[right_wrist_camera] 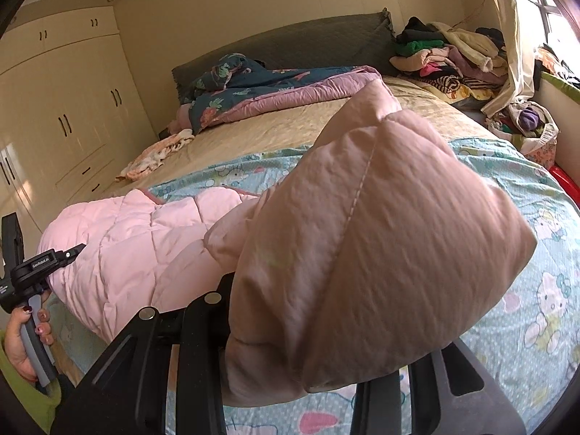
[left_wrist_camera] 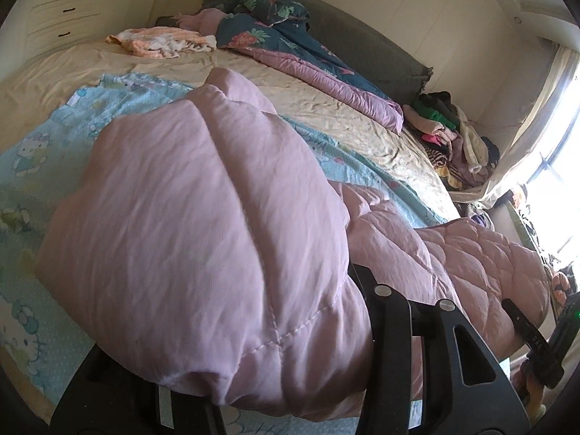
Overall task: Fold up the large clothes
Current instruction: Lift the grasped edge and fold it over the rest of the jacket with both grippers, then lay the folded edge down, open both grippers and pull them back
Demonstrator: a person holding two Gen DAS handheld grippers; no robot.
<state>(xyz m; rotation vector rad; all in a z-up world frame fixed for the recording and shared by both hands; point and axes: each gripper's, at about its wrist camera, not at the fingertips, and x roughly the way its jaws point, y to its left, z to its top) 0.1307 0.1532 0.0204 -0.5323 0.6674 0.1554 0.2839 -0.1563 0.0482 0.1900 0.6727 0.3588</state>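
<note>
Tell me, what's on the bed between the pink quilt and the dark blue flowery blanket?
Past the pink quilt comes the light blue cartoon sheet, then bare beige bedsheet up to the flowery blanket. The right wrist view shows it best.

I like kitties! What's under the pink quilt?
Under the pink quilt lies a blue cat-print sheet, spread on the beige bed. The quilt hides the sheet's middle.

Both wrist cameras sit low at the near edge of the bed, angled down, each view filled close up by the pink quilt. They share the far grey headboard and the clothes pile at far right.
</note>
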